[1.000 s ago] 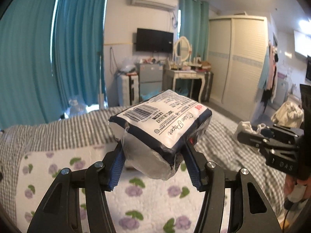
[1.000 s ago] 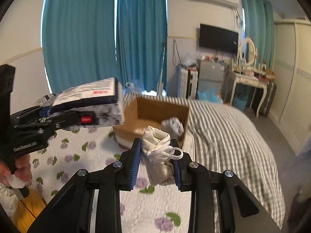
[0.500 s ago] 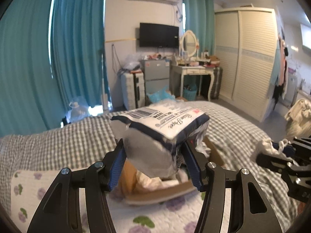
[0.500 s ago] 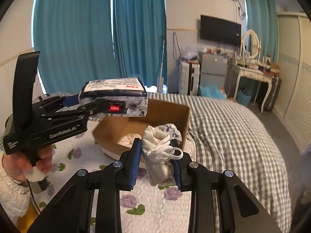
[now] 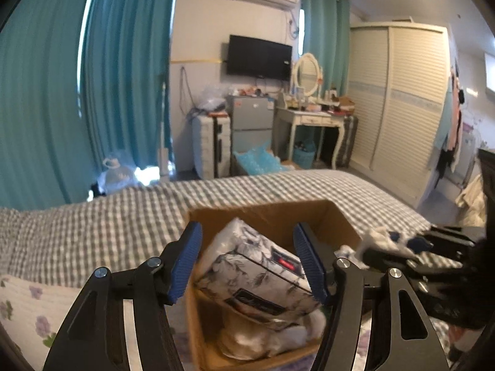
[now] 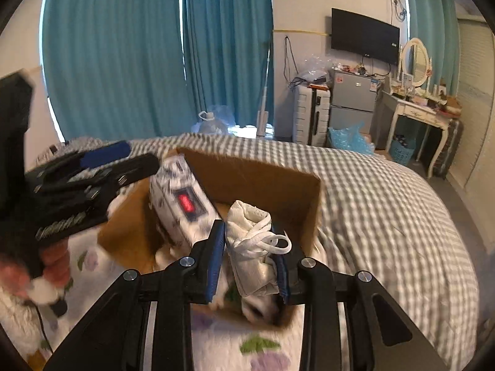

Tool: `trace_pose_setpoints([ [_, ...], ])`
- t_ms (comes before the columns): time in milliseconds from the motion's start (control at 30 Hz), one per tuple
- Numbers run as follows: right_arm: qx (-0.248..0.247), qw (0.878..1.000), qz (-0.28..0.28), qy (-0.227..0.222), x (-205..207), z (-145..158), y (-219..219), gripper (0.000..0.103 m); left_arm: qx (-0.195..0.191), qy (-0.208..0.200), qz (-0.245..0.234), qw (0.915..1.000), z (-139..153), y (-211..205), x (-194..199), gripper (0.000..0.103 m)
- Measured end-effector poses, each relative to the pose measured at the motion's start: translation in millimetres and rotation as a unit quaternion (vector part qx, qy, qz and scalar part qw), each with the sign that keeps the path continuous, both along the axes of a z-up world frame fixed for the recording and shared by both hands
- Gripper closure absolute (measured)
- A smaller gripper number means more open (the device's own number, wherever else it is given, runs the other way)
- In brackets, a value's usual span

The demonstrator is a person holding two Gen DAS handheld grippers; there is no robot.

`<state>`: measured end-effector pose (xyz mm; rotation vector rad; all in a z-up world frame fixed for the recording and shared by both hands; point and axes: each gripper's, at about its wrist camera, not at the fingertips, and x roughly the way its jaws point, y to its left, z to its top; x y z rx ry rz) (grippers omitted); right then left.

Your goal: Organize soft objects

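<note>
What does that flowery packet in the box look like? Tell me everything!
The tissue packet is a soft, squashy block wrapped in shiny plastic, white with grey-blue leaf and flower prints, dark edging and a small red label. It lies tilted inside the cardboard box, resting on pale soft things beneath it. The left gripper is open around it, its blue pads apart from the packet's sides. From the right wrist view it leans against the box's left side.

Teal curtains hung closed, black television sat on the wall, white wardrobe stood beside a dressing table, checked bedspread covered the bed.
</note>
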<state>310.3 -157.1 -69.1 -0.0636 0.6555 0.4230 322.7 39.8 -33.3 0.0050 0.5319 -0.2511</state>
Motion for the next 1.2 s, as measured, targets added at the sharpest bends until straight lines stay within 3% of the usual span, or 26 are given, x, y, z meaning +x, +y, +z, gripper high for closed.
trace_pose_setpoints([
  [67, 0.011, 1.0, -0.008, 0.006, 19.8, 1.6, 1.9, 0.073, 0.007, -0.009, 0.009, 0.9999, 3.2, -2.9, 2.3, 0.04],
  [133, 0.021, 0.999, -0.018, 0.02, 36.8, 4.3, 2.8, 0.064, 0.011, -0.019, 0.015, 0.9996, 8.5, -0.2, 0.4, 0.039],
  [167, 0.026, 0.999, -0.03, 0.022, 41.8, 7.3, 1.6, 0.041, 0.015, -0.025, 0.02, 0.9994, 11.4, 1.1, -0.2, 0.035],
  [200, 0.027, 0.999, -0.042, 0.019, 43.6, 11.9, -0.1, 0.029, 0.021, -0.029, 0.025, 0.9991, 14.2, 1.6, -1.9, 0.026],
  [300, 0.01, 0.998, -0.059, -0.012, 28.2, 36.0, -0.2, 0.029, 0.035, -0.049, 0.04, 0.9974, 24.8, 3.5, -13.1, 0.024],
  [467, 0.009, 0.997, -0.071, -0.039, -13.0, 86.5, -9.8, 0.029, 0.008, -0.068, 0.021, 0.9975, 57.7, 14.1, -41.0, 0.024],
  [700, 0.008, 0.989, -0.077, -0.125, -115.2, 196.1, -29.4, 0.029, 0.007, -0.138, 0.039, 0.9896, 156.6, 11.8, -120.4, 0.024],
  [867, 0.017, 0.973, -0.111, -0.2, -206.8, 263.6, -47.0, 0.024, 0.007, -0.197, 0.036, 0.9798, 228.8, 7.5, -194.0, 0.019],
  [900, 0.016, 0.969, -0.118, -0.216, -224.1, 271.9, -48.8, 0.018, 0.004, -0.208, 0.033, 0.9775, 238.0, 7.1, -209.3, 0.009],
  [1000, 0.023, 0.962, -0.123, -0.241, -262.2, 285.4, -53.2, 0.005, 0.004, -0.243, 0.028, 0.9696, 252.1, 8.4, -247.5, 0.008],
  [1200, 0.046, 0.959, -0.116, -0.253, -305.1, 267.4, -56.6, 0.0, 0.028, -0.262, 0.036, 0.964, 246.0, 10.2, -297.4, 0.008],
])
